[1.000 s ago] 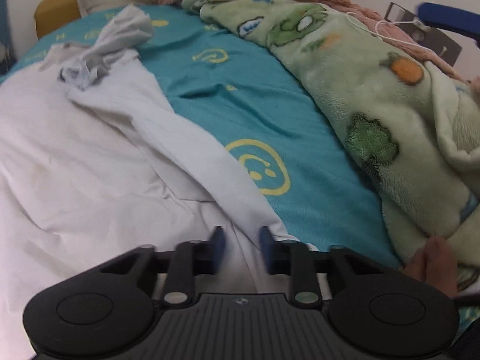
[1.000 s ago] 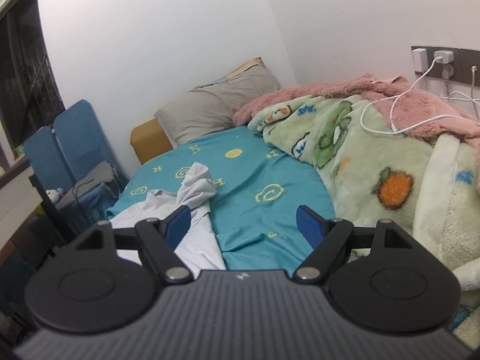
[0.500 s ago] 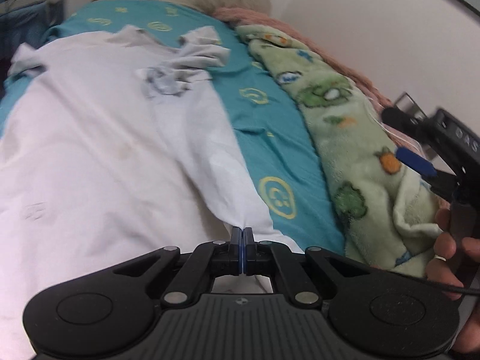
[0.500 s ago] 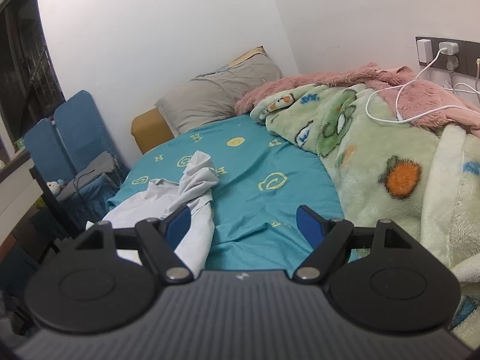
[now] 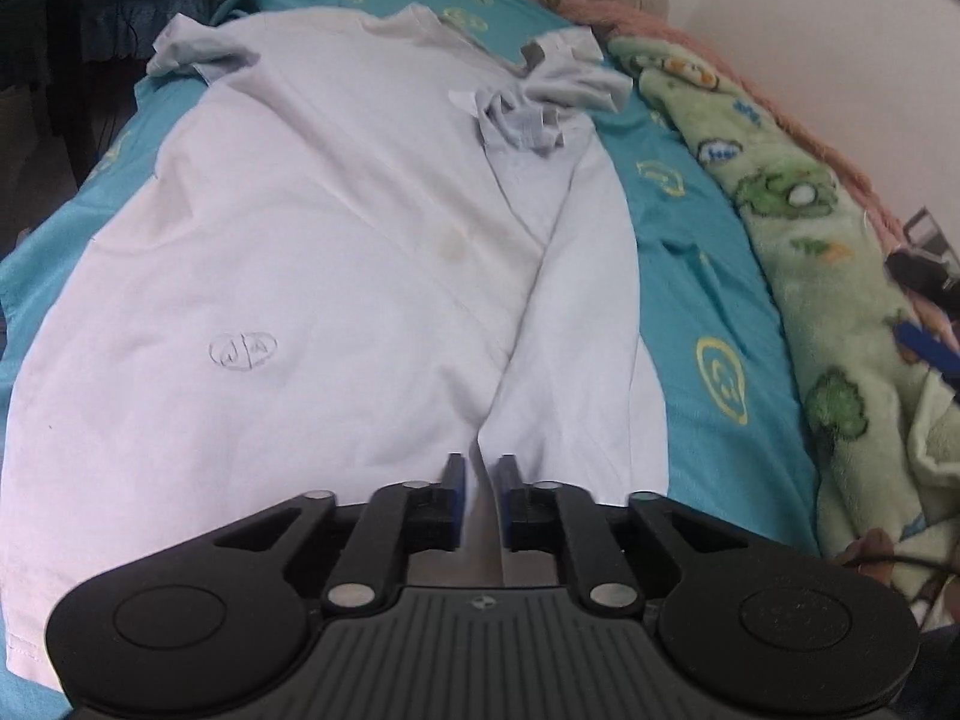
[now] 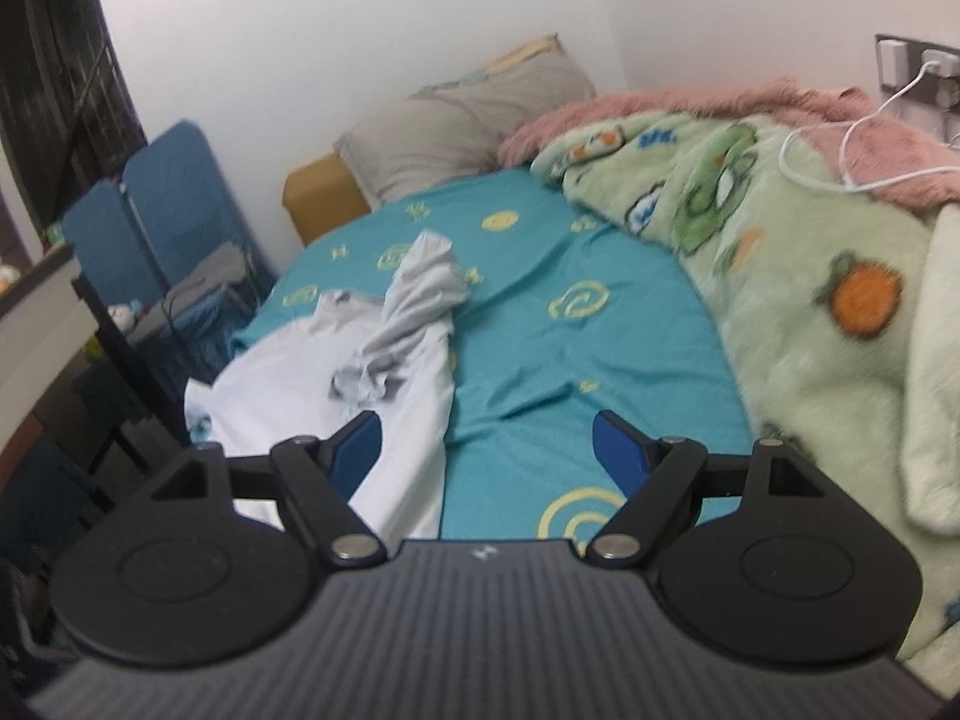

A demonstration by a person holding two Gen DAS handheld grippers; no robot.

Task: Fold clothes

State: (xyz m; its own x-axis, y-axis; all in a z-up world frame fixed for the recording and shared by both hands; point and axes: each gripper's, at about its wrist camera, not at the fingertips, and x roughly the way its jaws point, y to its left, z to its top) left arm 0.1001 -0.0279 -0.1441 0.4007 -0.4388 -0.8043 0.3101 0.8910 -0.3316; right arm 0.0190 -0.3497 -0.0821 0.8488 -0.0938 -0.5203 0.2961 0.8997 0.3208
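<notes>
Lying spread across the teal bedsheet (image 5: 690, 276), the white shirt (image 5: 312, 276) has its hem fold between the left gripper (image 5: 480, 483) fingers (a narrow gap each side). The right gripper (image 6: 487, 441) hovers spread wide; a green blanket (image 6: 798, 276) crowds the right edge.

white shirt (image 5: 336, 276) — spread flat on the teal bed, far sleeve bunched

Shirt (image 5: 312, 300) near hem: hidden behind the left gripper (image 5: 478, 480) body.
Hand (image 5: 870, 549): mostly hidden (fingertips only).
Green blanket (image 6: 840, 312): blurred.
</notes>
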